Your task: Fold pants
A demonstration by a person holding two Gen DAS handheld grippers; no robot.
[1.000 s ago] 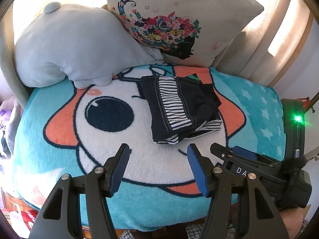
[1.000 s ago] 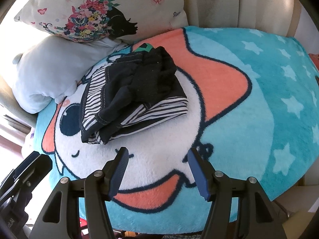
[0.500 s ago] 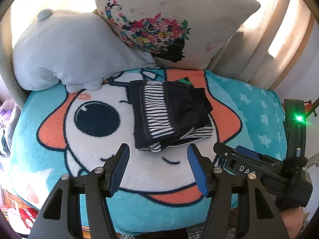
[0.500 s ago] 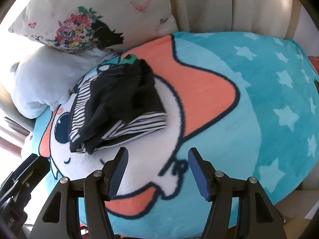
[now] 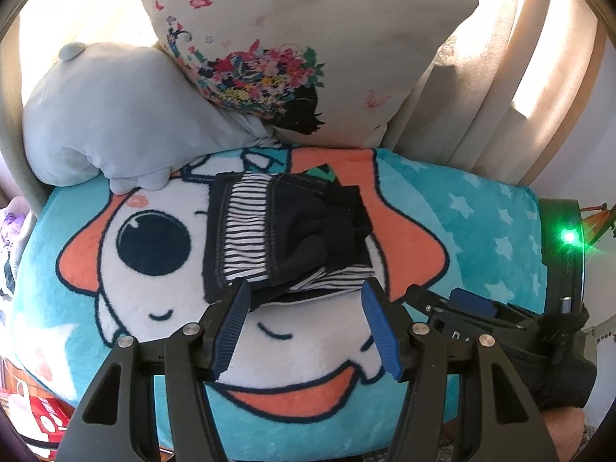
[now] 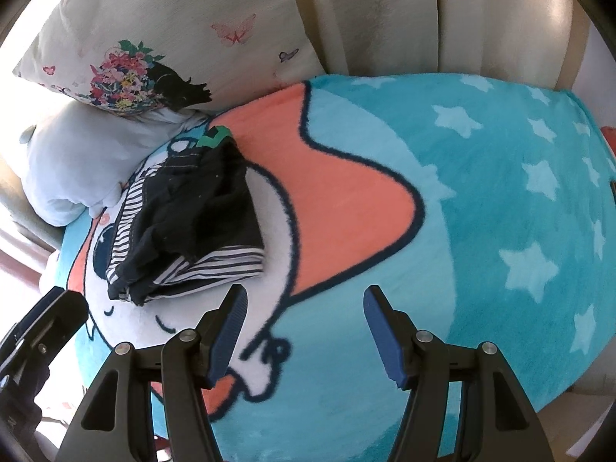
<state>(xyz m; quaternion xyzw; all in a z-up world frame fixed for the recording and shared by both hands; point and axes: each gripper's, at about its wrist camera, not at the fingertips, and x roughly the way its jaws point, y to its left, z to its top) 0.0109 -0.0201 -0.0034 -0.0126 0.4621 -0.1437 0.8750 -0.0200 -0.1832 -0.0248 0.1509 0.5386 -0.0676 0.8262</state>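
left wrist: folded pants (image 5: 285, 238) on blanket (image 5: 481, 231), pillows (image 5: 308, 38) behind.

Folded pants (image 5: 285, 235) lie on the blanket (image 5: 481, 231), mid-bed. Plush cushion (image 5: 111, 115) behind-left of them, printed pillow (image 5: 292, 38) behind, leaning on the plush. My left tool (image 5: 304, 331) sits just before the pants; right tool (image 6: 304, 331) is off to their right.

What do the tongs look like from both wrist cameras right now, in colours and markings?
Both tongs, left and right, have black angular plastic arms with silver screw heads and ribbed blue pads. In the left wrist view, the right unit's black body shows a lit green light and partly hidden white lettering. No sleeve is clearly visible.
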